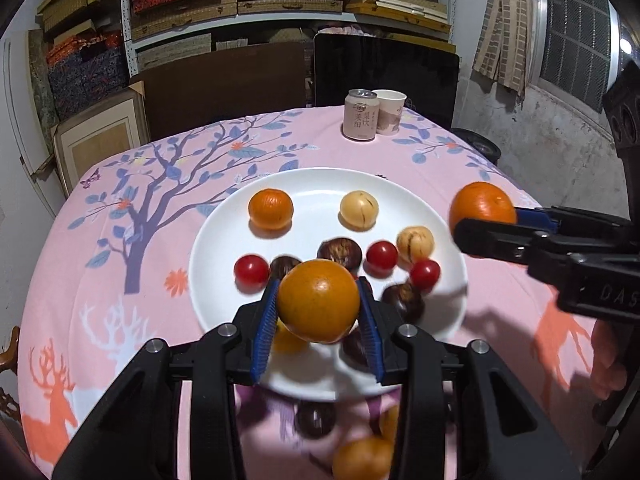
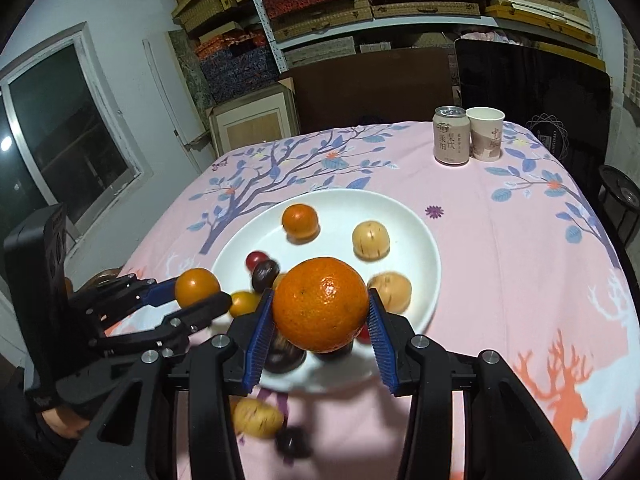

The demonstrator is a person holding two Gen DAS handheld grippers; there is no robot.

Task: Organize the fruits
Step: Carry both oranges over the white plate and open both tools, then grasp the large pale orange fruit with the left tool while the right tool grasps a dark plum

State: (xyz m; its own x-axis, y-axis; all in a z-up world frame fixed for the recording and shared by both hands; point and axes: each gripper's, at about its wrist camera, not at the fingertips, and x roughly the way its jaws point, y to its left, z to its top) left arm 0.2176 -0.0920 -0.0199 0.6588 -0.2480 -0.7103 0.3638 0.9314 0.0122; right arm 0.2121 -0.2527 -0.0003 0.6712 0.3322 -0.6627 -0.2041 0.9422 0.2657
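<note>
A white plate [image 1: 320,184] [image 2: 416,232] on the pink tablecloth holds a small orange [image 1: 271,208] [image 2: 300,222], two pale tan fruits [image 1: 359,209] [image 2: 371,240], red cherry tomatoes [image 1: 251,271] and dark brown chestnuts [image 1: 340,253]. My left gripper [image 1: 319,304] is shut on a smooth orange fruit [image 1: 319,301] [image 2: 197,288], held above the plate's near side. My right gripper [image 2: 321,308] is shut on a larger orange [image 2: 321,304] [image 1: 482,206], held above the plate's right part.
A drink can [image 1: 361,115] [image 2: 451,135] and a paper cup [image 1: 391,112] [image 2: 485,133] stand at the table's far side. Loose fruits lie on the cloth near the front edge: a tan one [image 2: 258,416], a dark one [image 1: 315,420], an orange one [image 1: 362,458].
</note>
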